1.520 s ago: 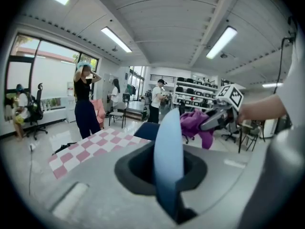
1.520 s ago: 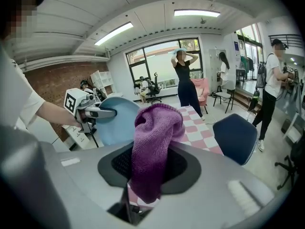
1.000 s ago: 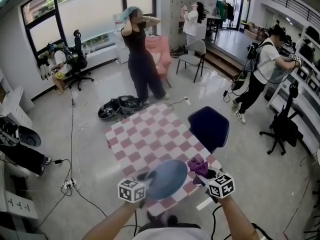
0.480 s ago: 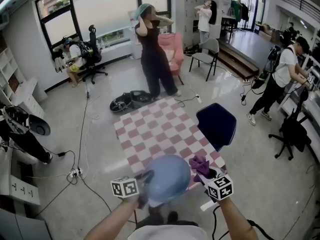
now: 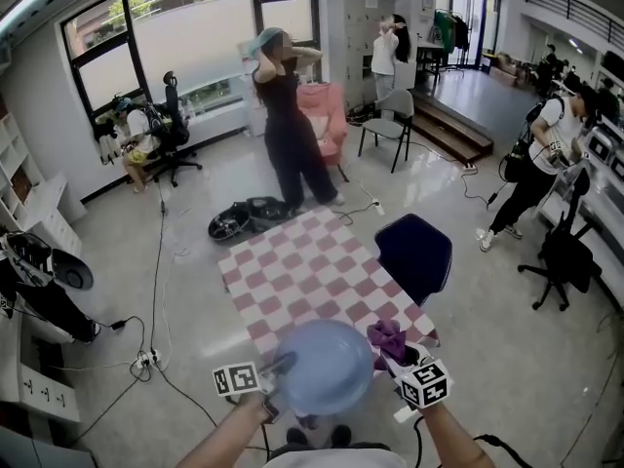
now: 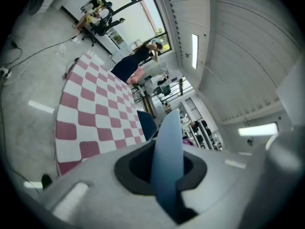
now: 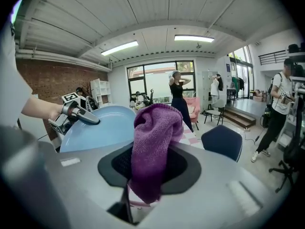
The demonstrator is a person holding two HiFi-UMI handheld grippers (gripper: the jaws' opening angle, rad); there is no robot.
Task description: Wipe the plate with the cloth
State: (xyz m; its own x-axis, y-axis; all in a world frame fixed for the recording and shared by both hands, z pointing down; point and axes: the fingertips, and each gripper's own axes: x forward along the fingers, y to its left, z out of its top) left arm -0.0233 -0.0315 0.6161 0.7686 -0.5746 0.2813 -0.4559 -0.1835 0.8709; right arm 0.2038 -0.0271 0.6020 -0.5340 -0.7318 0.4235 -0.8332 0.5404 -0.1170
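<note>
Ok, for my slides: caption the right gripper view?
Right gripper clamps a purple cloth beside the blue plate held by the left gripper.

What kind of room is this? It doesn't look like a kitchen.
Probably a big open workroom or lab: rolling office chairs, loose cables lying about, and a checkered table in the middle.

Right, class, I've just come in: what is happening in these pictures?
A person holds a gripper in each hand above the near end of a checked table. The left gripper is shut on the rim of a blue plate, held up off the table. The right gripper is shut on a purple cloth beside the plate; contact is unclear.
</note>
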